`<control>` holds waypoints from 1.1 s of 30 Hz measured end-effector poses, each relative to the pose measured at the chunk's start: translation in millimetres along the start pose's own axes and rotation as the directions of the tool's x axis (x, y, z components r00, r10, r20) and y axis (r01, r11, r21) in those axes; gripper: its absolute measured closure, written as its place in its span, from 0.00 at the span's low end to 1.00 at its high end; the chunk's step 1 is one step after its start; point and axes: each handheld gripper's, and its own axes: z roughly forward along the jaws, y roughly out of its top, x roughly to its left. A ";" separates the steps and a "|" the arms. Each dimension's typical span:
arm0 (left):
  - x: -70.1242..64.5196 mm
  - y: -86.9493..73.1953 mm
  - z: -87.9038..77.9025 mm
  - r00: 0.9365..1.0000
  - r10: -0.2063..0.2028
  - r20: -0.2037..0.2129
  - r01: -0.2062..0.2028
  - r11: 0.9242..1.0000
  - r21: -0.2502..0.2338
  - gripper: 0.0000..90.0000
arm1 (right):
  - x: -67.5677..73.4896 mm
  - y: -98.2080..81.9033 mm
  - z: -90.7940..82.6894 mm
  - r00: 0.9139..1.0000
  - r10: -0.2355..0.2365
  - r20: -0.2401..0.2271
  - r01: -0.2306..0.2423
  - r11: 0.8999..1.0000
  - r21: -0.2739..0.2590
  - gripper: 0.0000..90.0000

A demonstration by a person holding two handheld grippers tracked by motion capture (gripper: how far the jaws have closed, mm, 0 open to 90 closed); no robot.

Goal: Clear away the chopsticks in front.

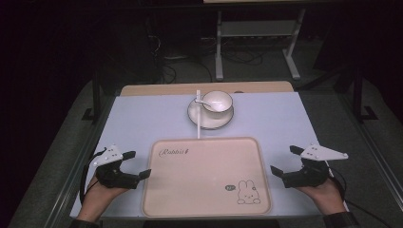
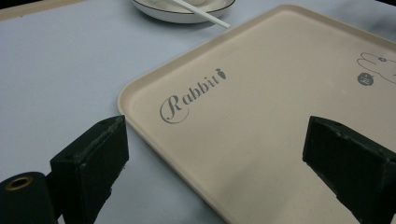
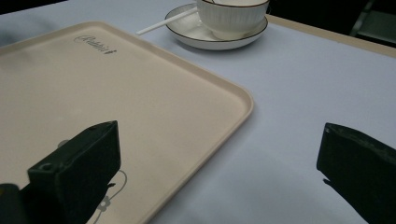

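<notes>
Both our grippers, left gripper (image 1: 136,165) and right gripper (image 1: 283,161), stand wide apart with nothing between them, flanking the tray (image 1: 207,209) at the table's near edge. If we clamp its thin rim shallowly or unevenly, it may tilt or slip.

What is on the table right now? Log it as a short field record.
tray: beige tray, bare, rabbit print at its near right corner
left hand-held gripper: open, at the tray's left edge
right hand-held gripper: open, at the tray's right edge
bowl: white bowl on a saucer behind the tray
spoon: leaning in the bowl
stick: white stick across the saucer
</notes>
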 end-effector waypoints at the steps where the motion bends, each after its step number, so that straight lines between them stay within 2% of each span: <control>1: 0.0 0.0 0.0 1.000 0.000 0.000 0.000 1.000 0.000 0.07 | 0.0 0.0 0.0 1.000 0.000 0.000 0.000 1.000 0.000 0.00; 11: 8.0 18.7 16.1 1.000 -0.022 0.001 0.022 1.000 0.004 0.07 | -1.6 0.0 3.2 1.000 0.006 -0.009 -0.006 1.000 0.021 0.00; 21: 8.4 34.2 36.1 1.000 -0.008 0.019 0.008 1.000 0.019 0.07 | -0.6 0.4 2.9 1.000 0.002 -0.009 -0.002 1.000 0.019 0.00; 33: 11.6 53.6 61.4 0.999 -0.015 0.029 0.015 1.000 0.022 0.07 | -0.8 0.0 3.0 1.000 0.002 -0.010 -0.002 1.000 0.024 0.00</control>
